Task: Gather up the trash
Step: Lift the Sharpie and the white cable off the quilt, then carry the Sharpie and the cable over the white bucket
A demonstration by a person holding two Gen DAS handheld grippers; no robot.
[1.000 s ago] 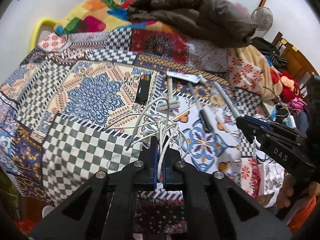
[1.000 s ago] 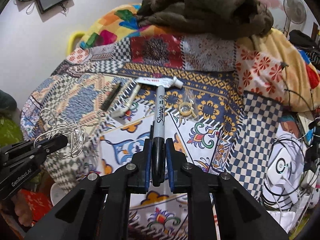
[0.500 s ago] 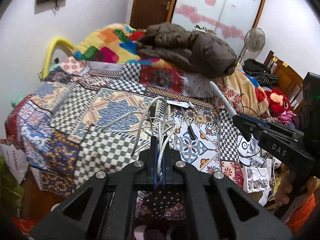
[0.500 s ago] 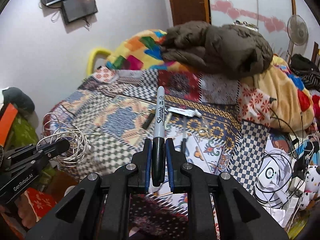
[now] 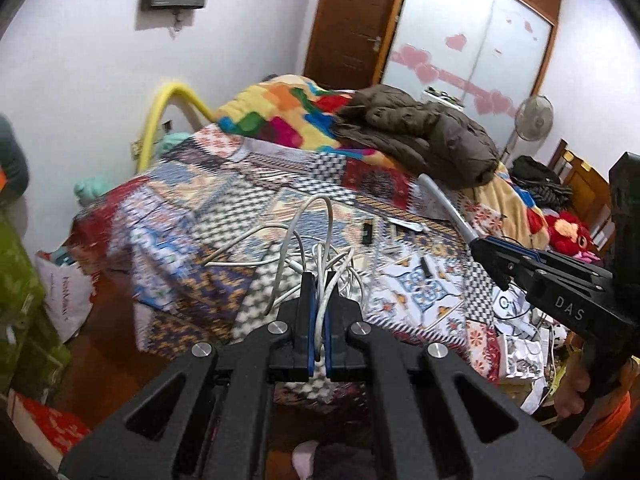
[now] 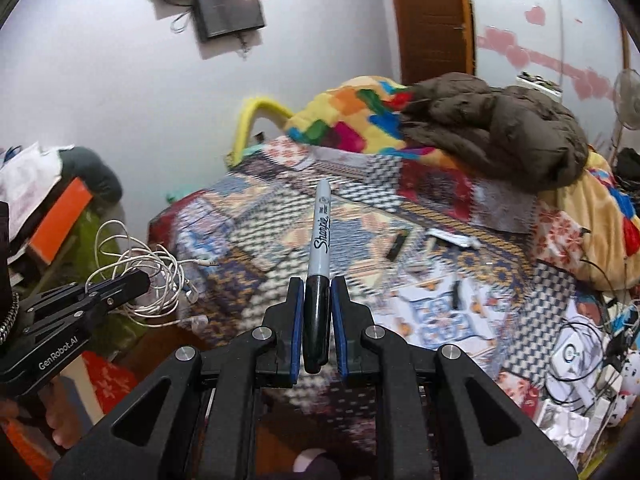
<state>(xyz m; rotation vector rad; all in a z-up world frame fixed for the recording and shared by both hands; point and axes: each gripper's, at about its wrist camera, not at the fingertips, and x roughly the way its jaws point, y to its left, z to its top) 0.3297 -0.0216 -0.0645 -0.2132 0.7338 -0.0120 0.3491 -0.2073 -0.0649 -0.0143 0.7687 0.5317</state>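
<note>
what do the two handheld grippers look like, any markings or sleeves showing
Both are matte black plastic with angular cut-out arms, silver screw heads and blue pads lining the fingers. The left gripper carries white "GenRobot.AI" lettering; the right gripper reads "DAS". An orange sleeve shows below the right one.

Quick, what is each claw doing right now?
Left claw: closed on the tangled white cable.
Right claw: closed on the grey Sharpie marker with black cap.

2 tongs (image 5: 318, 280) (image 6: 316, 292), 1 marker (image 6: 320, 236), 1 cable tangle (image 5: 312, 248), 1 brown jacket (image 5: 420, 136), 1 fan (image 5: 534, 114)
</note>
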